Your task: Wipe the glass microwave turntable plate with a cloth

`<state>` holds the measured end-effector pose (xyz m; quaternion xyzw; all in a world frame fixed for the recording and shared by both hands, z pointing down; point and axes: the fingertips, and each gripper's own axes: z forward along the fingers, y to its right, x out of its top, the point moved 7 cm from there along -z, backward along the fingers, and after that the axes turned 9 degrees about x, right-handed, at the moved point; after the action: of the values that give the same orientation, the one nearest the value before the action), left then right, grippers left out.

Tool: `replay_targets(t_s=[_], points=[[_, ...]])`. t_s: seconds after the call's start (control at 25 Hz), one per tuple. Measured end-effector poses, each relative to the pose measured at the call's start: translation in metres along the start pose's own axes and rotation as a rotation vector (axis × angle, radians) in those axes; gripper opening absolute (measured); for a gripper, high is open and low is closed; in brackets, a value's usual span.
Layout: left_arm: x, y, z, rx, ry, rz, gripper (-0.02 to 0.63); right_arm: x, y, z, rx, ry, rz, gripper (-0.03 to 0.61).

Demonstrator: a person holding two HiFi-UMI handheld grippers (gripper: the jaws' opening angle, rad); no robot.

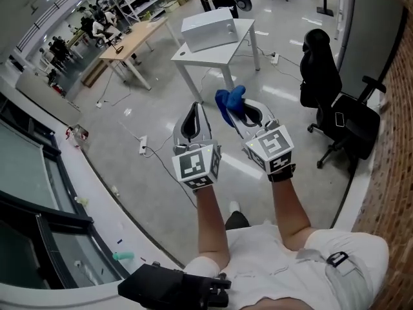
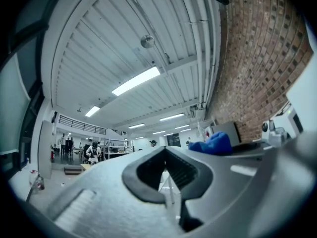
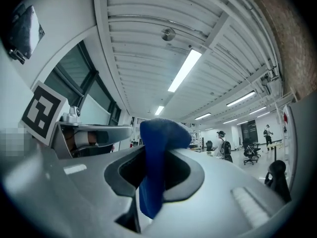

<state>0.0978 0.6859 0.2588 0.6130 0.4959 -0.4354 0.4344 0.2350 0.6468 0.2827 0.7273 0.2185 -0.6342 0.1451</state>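
The left gripper [image 1: 194, 110] and right gripper [image 1: 244, 107] are held out toward 12 o'clock above the grey floor [image 1: 129, 102]. The left one's jaws are drawn to a point, and the right one's pinch a blue cloth [image 1: 228, 100]. Beyond them at 12 o'clock a white table [image 1: 239, 41] carries a white box [image 1: 208, 30], and a black office chair [image 1: 339, 112] sits at 3 o'clock.

Your cloth [image 3: 157, 148] looks like soft, fuzzy fabric. Your left gripper [image 2: 165, 151] and right gripper [image 1: 242, 113] are matt grey plastic.
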Motion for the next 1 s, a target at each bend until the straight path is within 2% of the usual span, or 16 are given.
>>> replay_targets(t_s=[0.32, 0.6, 1.0], points=[[-0.042, -0.015, 0.066, -0.014, -0.045, -0.024, 0.003, -0.026, 0.044, 0.051, -0.012, -0.056, -0.009, 0.071], [-0.034, -0.060, 0.143, -0.016, 0.005, -0.082, 0.003, -0.003, 0.083, 0.118, -0.037, -0.028, -0.072, 0.072], [-0.058, -0.120, 0.200, -0.033, 0.015, -0.100, 0.003, -0.024, 0.085, 0.221, 0.020, -0.051, -0.061, 0.072]])
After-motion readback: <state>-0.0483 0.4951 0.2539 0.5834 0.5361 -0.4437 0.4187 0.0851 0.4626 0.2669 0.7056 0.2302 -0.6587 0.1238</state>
